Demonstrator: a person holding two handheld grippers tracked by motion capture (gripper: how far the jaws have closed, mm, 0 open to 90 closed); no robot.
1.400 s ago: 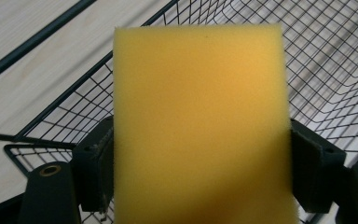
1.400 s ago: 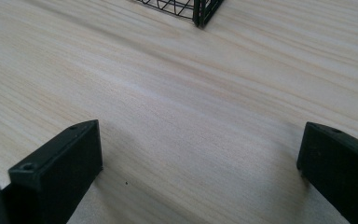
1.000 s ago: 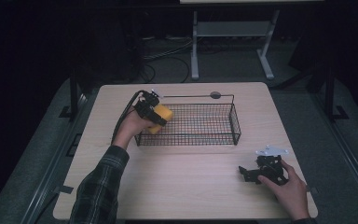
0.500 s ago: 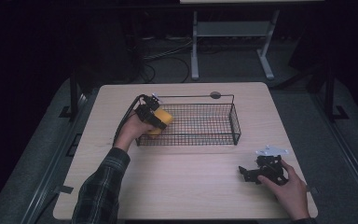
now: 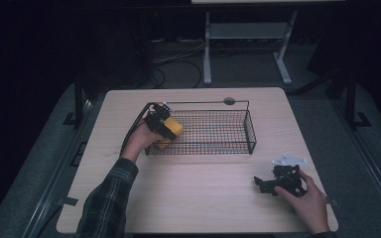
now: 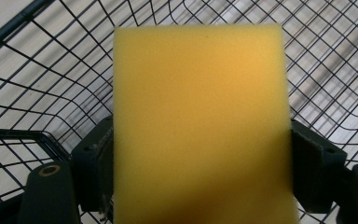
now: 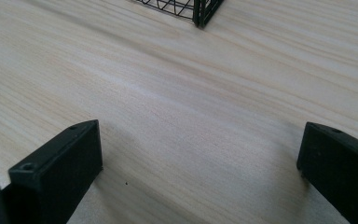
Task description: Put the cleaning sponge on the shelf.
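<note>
We see the left gripper [image 5: 162,126] at the left end of the black rectangular wire basket [image 5: 228,144], which stands on the far middle of the pale wooden table [image 5: 198,198]. Its two black jaws are clamped on the sides of a yellow rectangular foam sponge [image 6: 200,126], one jaw pressed against each long edge. In the high view the sponge [image 5: 172,128] sits just over the basket's left wall, held above the wire floor; whether it touches the mesh we cannot tell. In the left gripper view the basket's wire grid [image 6: 345,60] spreads out behind and below the sponge

The right gripper [image 5: 270,183] rests low at the near right of the table, well apart from the basket, in the person's right hand [image 5: 307,201]. Its jaws stand wide apart with nothing between them, bare wood showing in the gap in the right gripper view, where the near right corner of the basket [image 7: 200,11] rises at the far edge
</note>
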